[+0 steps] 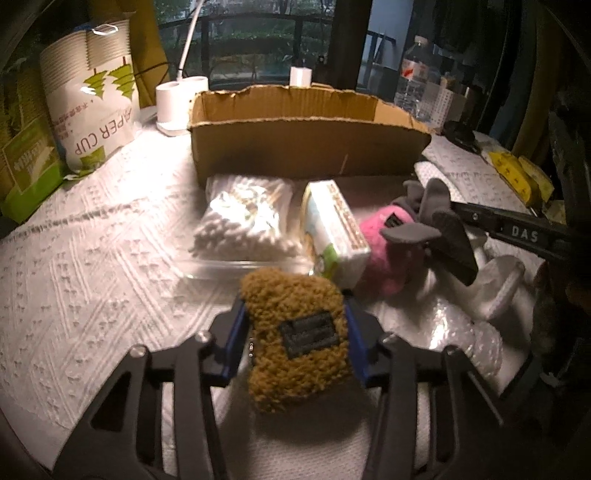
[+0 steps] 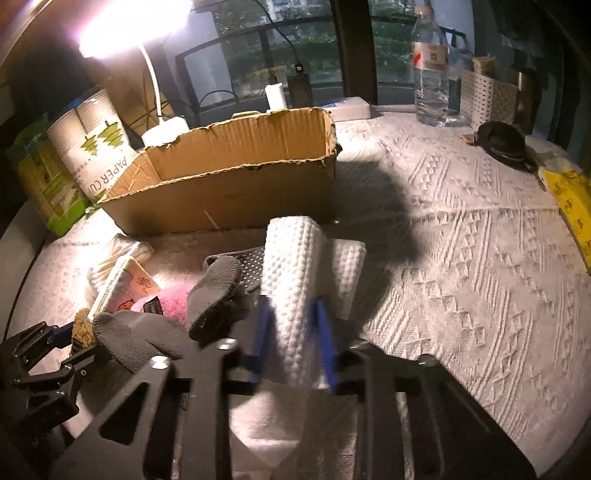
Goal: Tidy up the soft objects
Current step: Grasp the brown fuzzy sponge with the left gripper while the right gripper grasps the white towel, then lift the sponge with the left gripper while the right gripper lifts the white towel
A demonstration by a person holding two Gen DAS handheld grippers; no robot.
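Left claw [image 1: 295, 332]: clamped on brown plush pouch [image 1: 295, 332].
Right claw [image 2: 293, 332]: pinching white towel roll [image 2: 295, 280].
Risk: soft towel could slide out short of cardboard box [image 2: 236, 192].

We see a dim room lit by one desk lamp [image 2: 133, 26] at far left, its glare blown out. A broad shadow [image 2: 376, 214] falls right of the cardboard box [image 2: 236, 177]. Fisheye edges curve and darken; near objects blur.
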